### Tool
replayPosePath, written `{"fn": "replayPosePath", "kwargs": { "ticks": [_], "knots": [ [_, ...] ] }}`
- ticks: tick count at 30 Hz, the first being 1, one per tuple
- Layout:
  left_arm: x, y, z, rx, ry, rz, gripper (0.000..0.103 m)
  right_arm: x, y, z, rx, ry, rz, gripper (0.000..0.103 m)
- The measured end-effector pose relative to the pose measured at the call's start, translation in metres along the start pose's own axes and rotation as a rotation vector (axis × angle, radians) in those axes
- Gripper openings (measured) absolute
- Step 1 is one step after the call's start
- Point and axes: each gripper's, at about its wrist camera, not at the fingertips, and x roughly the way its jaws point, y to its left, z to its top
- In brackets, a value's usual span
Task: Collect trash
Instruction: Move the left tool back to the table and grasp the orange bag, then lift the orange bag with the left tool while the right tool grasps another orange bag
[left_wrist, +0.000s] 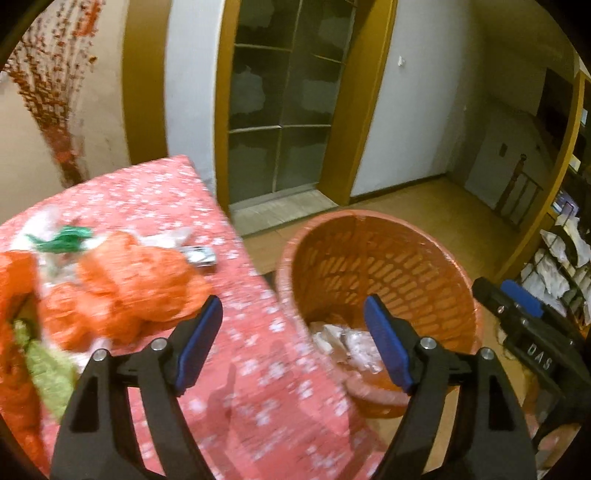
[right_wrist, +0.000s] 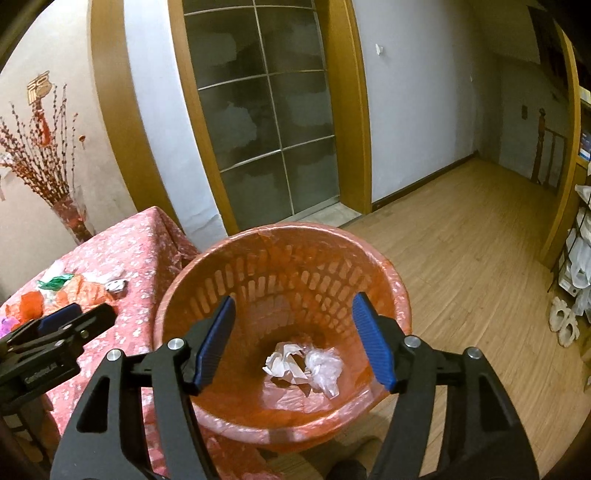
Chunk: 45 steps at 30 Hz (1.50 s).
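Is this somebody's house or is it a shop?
Most likely a home. There's a table with a pink flowered cloth, a small orange wastebasket beside it on a wooden floor, and a vase of red twigs standing by the wall.

Ahead of the tool stands a wood-framed door of frosted glass panes (right_wrist: 258, 122) set in a pale wall (right_wrist: 410, 110), with wood-look flooring (right_wrist: 461, 258) running off right toward a wire rack (right_wrist: 580, 258), and to the left a vase of red branches (right_wrist: 70, 214) behind the pink-clothed table (right_wrist: 122, 243).
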Motion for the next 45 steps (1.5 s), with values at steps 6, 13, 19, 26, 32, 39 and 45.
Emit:
{"fn": "replayPosePath", "kwargs": {
  "ticks": [6,13,19,26,32,39,45],
  "knots": [
    [-0.037,0.031,-0.015,-0.024,-0.038,0.076,0.080,-0.013,0.021,-0.004,-0.038,-0.006,0.026,0.066],
    [-0.082,0.084,-0.040,-0.099,-0.078,0.192,0.081,-0.018,0.054,-0.013,-0.089,0.011,0.089,0.066],
    [-0.116,0.140,-0.064,-0.174,-0.102,0.323,0.081,-0.019,0.097,-0.024,-0.153,0.033,0.164,0.074],
    [-0.125,0.191,-0.082,-0.265,-0.071,0.376,0.080,-0.016,0.134,-0.035,-0.207,0.057,0.221,0.074],
    [-0.110,0.203,-0.081,-0.287,-0.040,0.365,0.076,-0.014,0.153,-0.040,-0.241,0.070,0.241,0.074],
    [-0.090,0.210,-0.086,-0.318,0.021,0.344,0.065,-0.012,0.165,-0.043,-0.263,0.080,0.254,0.074],
    [-0.082,0.206,-0.087,-0.312,0.030,0.296,0.047,-0.011,0.171,-0.044,-0.279,0.084,0.263,0.074]
  ]
}}
